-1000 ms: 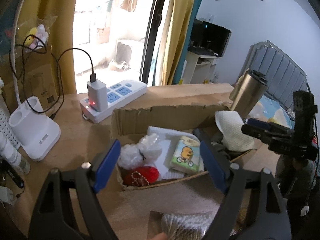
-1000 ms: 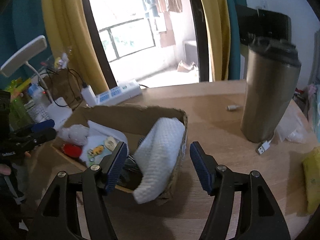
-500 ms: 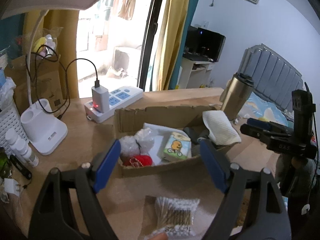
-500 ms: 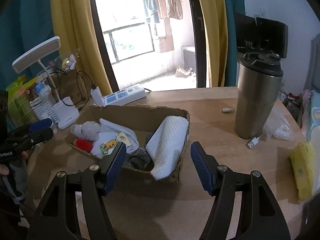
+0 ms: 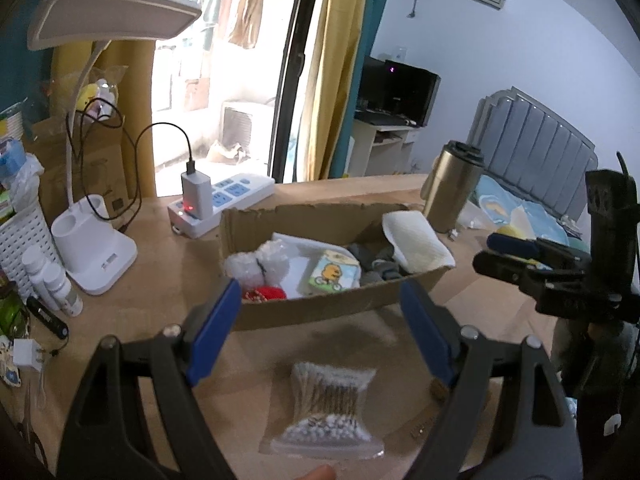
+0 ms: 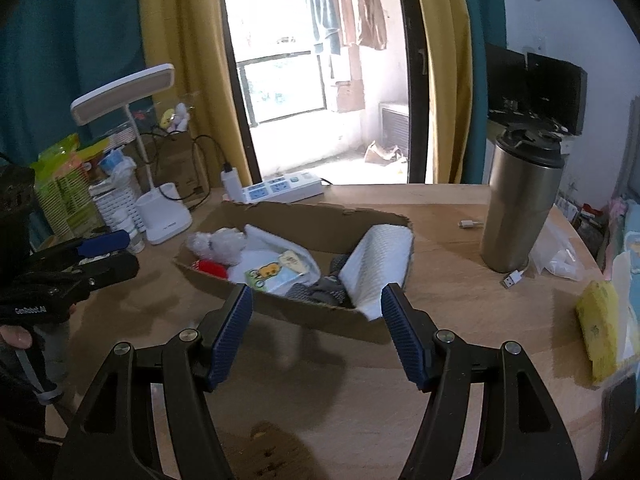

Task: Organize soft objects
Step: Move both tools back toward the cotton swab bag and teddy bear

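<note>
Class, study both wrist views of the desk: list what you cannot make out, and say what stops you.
- Clear packet of cotton swabs: left wrist view, motion-blurred; label unreadable.
- Grey socks in the brown cardboard box: right wrist view, partly covered by the rolled white towel.
- Yellow sponge: right wrist view, distorted near the frame edge.
- Small red item: left wrist view, half hidden behind the box's front wall.

Wooden table (image 6: 440, 216) carries cardboard box (image 5: 320, 312), steel tumbler (image 6: 520, 208), white power strip (image 5: 224, 200), lamp base (image 5: 96, 252), cotton-swab pack (image 5: 328, 412), yellow sponge (image 6: 598, 332), loose USB plug (image 6: 514, 278) beside tumbler.
</note>
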`<action>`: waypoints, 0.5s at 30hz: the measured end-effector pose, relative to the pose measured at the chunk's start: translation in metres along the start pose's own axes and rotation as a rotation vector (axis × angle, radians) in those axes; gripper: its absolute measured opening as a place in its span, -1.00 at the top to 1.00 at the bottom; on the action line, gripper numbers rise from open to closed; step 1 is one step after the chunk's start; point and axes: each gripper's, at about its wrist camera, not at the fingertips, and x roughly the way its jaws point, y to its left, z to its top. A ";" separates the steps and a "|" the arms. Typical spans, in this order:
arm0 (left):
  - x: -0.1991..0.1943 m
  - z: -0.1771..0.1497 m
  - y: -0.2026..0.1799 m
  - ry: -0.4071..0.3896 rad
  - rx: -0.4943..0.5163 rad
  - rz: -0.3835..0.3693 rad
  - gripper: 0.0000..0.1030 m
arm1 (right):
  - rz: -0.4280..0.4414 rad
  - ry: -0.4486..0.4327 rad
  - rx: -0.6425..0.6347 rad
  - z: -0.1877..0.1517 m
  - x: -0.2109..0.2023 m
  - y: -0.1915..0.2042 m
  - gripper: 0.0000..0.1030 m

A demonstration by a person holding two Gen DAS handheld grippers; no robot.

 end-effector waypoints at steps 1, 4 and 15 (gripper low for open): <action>-0.002 -0.002 -0.002 0.000 0.002 -0.001 -0.61 | 0.002 0.000 -0.003 -0.001 -0.001 0.002 -0.36; -0.006 -0.006 -0.006 -0.001 0.006 -0.005 -0.61 | 0.009 -0.002 -0.009 -0.003 -0.005 0.007 -0.36; -0.022 -0.027 -0.018 0.012 0.013 -0.019 -0.61 | 0.025 0.009 -0.017 -0.023 -0.017 0.021 -0.36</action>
